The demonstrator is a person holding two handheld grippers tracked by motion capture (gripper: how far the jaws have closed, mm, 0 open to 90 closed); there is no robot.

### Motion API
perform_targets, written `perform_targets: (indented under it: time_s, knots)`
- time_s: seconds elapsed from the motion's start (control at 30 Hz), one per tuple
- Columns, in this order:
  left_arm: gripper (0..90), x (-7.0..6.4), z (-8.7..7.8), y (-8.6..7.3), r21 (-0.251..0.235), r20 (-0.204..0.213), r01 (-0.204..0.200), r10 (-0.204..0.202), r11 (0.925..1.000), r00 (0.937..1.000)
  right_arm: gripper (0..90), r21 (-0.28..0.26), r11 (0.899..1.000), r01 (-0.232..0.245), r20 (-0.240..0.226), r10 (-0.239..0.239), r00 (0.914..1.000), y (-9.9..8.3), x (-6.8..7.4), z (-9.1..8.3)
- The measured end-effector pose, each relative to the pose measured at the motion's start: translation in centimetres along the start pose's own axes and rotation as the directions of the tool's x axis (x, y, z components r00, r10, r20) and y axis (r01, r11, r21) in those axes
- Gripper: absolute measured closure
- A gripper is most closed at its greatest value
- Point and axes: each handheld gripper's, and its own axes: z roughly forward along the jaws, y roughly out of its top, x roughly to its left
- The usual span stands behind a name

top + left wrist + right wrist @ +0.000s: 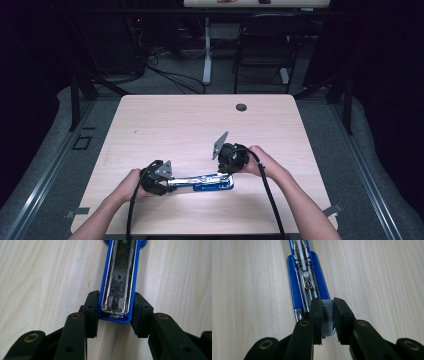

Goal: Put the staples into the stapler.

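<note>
While the left claw (116, 312) clamps the opened stapler (120, 277), the right claw (327, 312) pinches a staple strip (327, 315) above it.

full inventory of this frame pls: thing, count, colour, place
stapler: 1, blue with a metal channel, opened out flat near the front edge of the table, one end clamped in the left claw
strip of staples: 1, silver, pinched in the right claw just above the stapler's end
table: 1, light wood, centre of the high view
cable hole: 1, dark, far side of the tabletop
chair: 1, black, behind the table
white table leg: 1, behind the table, left of the chair
floor cables: several, black, behind the table
left claw: 1, black, shut on the stapler's end
right claw: 1, black, shut on the strip
hands: 2, one behind each claw
</note>
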Motion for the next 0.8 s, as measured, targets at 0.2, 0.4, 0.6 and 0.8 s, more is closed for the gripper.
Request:
perform_targets:
  time_s: [0.2,0.4,0.6,0.8]
  knots:
    - [63.0,0.0,0.0,0.0,0.000,-0.001,-0.001,0.001,1.0000,1.0000,78.3,0.025,0.998,0.061,-0.028,-0.061,0.9978,0.8,0.3,0.7]
    - [63.0,0.0,0.0,0.0,-0.001,0.000,-0.001,0.001,1.0000,1.0000,78.3,0.041,0.995,0.090,-0.048,-0.088,0.9950,1.2,0.5,1.5]
    - [63.0,0.0,0.0,0.0,0.001,0.006,-0.001,0.001,1.0000,1.0000,78.3,0.059,0.992,0.112,-0.062,-0.108,0.9922,1.4,0.4,1.9]
    - [62.9,0.0,0.0,0.0,-0.002,0.000,0.001,-0.001,1.0000,1.0000,78.2,0.051,0.991,0.122,-0.073,-0.118,0.9903,1.3,0.4,2.2]
